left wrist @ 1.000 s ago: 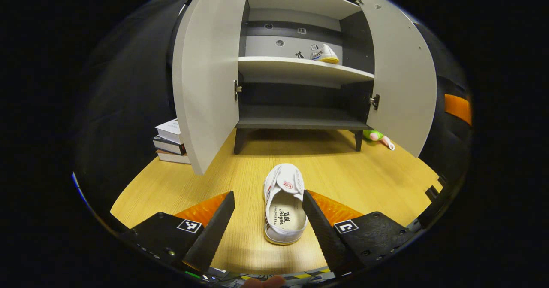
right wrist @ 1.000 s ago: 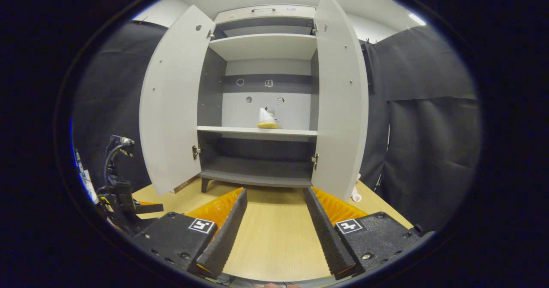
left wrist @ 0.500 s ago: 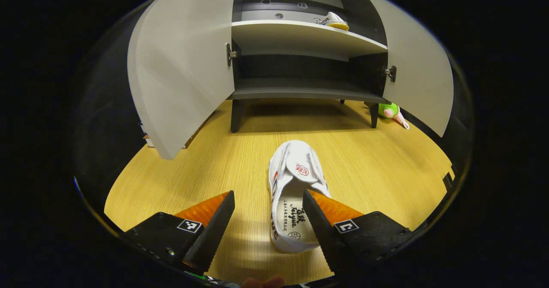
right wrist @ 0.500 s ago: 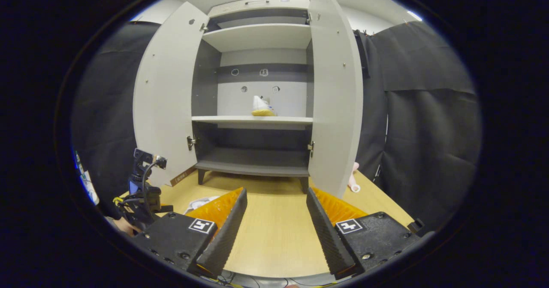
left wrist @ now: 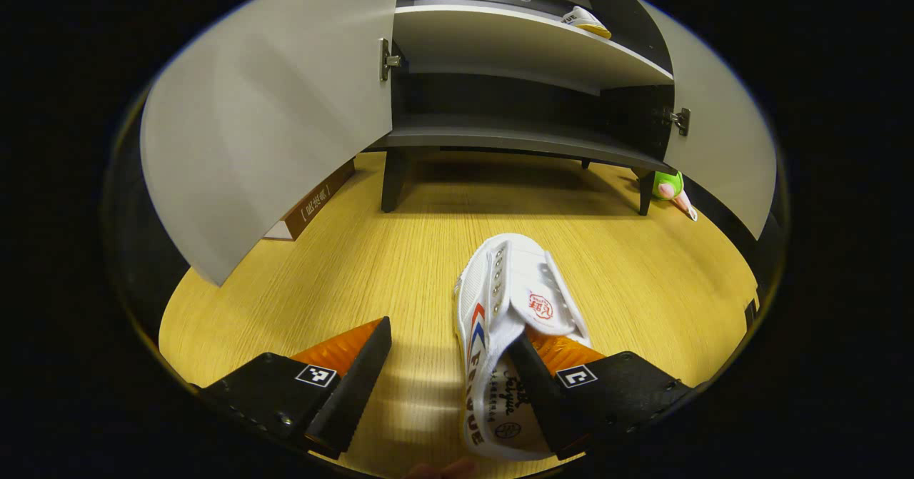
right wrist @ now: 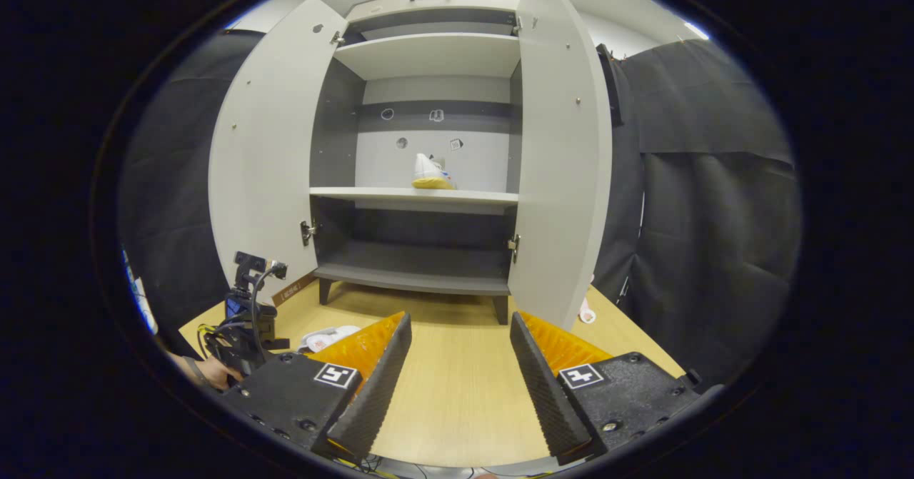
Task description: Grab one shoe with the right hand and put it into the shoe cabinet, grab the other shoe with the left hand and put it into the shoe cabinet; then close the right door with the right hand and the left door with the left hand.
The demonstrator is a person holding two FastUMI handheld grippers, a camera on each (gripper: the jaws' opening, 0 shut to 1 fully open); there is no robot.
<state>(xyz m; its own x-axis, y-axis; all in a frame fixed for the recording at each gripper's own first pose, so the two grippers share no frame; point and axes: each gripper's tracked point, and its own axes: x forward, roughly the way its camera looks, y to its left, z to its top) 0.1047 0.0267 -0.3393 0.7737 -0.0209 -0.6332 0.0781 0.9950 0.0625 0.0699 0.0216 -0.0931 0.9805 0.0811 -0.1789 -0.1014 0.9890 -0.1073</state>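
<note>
**Left gripper reaches the shoe on the table**

Left gripper view: the left gripper [left wrist: 448, 386] is wide open and low over the yellow wooden table [left wrist: 343, 279]. A white canvas shoe with red and blue marks [left wrist: 510, 322] lies on the table. One finger [left wrist: 532, 379] sits inside the shoe's opening. The other finger [left wrist: 357, 386] is out to the side, well apart from the shoe, so nothing is squeezed. Ahead stands the grey shoe cabinet with white shelves [left wrist: 528, 133], with both pale doors [left wrist: 264, 122] swung open. A second white shoe with a yellow sole [left wrist: 587, 21] rests on the middle shelf. A green and pink toy [left wrist: 669, 188] lies by a cabinet leg.

In the right gripper view, the right gripper [right wrist: 458, 375] is wide open too and holds nothing. It hangs over bare table, facing the cabinet.
</note>
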